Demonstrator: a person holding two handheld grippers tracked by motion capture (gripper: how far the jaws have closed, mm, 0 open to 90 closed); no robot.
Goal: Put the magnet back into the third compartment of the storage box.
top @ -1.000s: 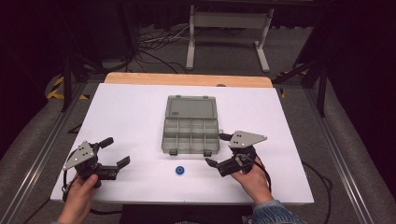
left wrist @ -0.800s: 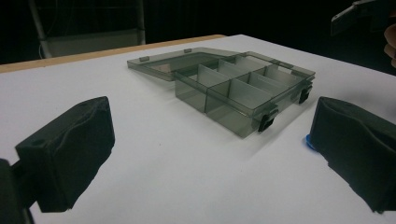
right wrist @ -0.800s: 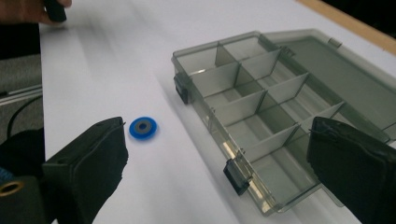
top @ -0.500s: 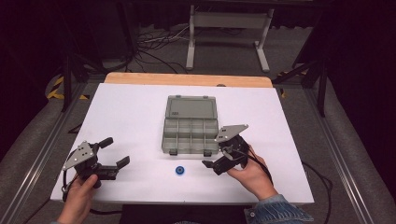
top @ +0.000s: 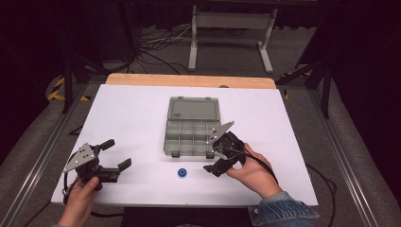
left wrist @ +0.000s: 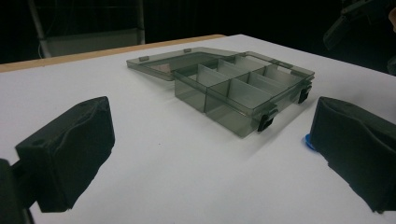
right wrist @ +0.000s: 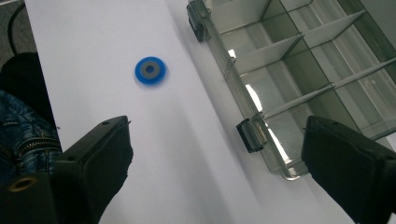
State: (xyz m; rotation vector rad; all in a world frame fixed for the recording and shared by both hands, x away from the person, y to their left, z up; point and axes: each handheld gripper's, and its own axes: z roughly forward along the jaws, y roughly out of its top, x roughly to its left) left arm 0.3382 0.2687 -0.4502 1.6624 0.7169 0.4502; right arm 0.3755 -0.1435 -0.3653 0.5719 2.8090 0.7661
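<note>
While tilted, right tongs agape, nr organizer box

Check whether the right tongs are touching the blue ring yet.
Apart. The right gripper view shows bare white table between the open right tongs and the blue ring, which lies ahead of them.

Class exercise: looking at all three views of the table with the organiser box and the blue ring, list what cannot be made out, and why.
1. Blue ring: left gripper view, mostly hidden behind that gripper's own jaw.
2. Organiser box: right gripper view, far side and lid cut off by the frame edge.
3. Blue ring: high view, too small to identify.
4. Box corner: high view, hidden under the right gripper.
</note>
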